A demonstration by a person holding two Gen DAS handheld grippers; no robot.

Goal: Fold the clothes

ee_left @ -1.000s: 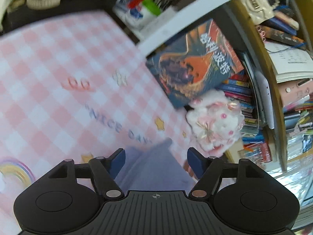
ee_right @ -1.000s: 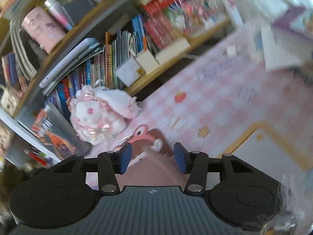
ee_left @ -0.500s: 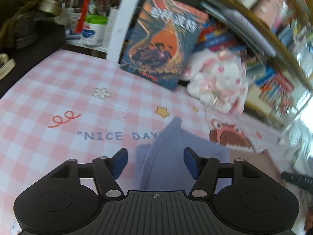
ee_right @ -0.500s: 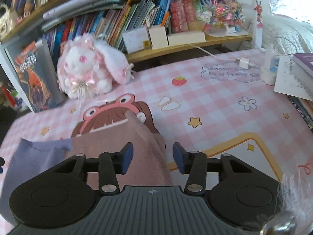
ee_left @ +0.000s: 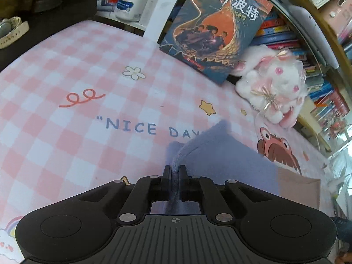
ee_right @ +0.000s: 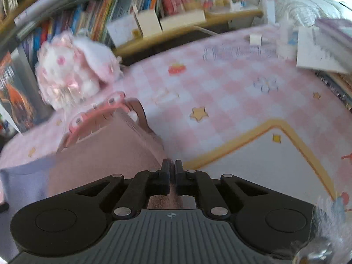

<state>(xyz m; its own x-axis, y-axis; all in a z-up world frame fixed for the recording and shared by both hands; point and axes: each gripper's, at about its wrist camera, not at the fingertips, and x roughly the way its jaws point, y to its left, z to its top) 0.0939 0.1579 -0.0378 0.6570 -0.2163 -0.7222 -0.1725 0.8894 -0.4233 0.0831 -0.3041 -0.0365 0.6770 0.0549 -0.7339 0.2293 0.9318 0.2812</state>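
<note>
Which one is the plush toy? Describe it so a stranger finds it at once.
Start at the bookshelf behind the pink checked mat. At its foot, beside the leaning book, sits the plush toy: white, fluffy, with pink bows, the only soft thing there.

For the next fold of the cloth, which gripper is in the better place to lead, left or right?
Neither clearly. The left gripper is closing on the lilac end of the cloth, and the right gripper is shut on its pink end. Both already pinch an edge, so the fold probably needs both lifting together.
</note>
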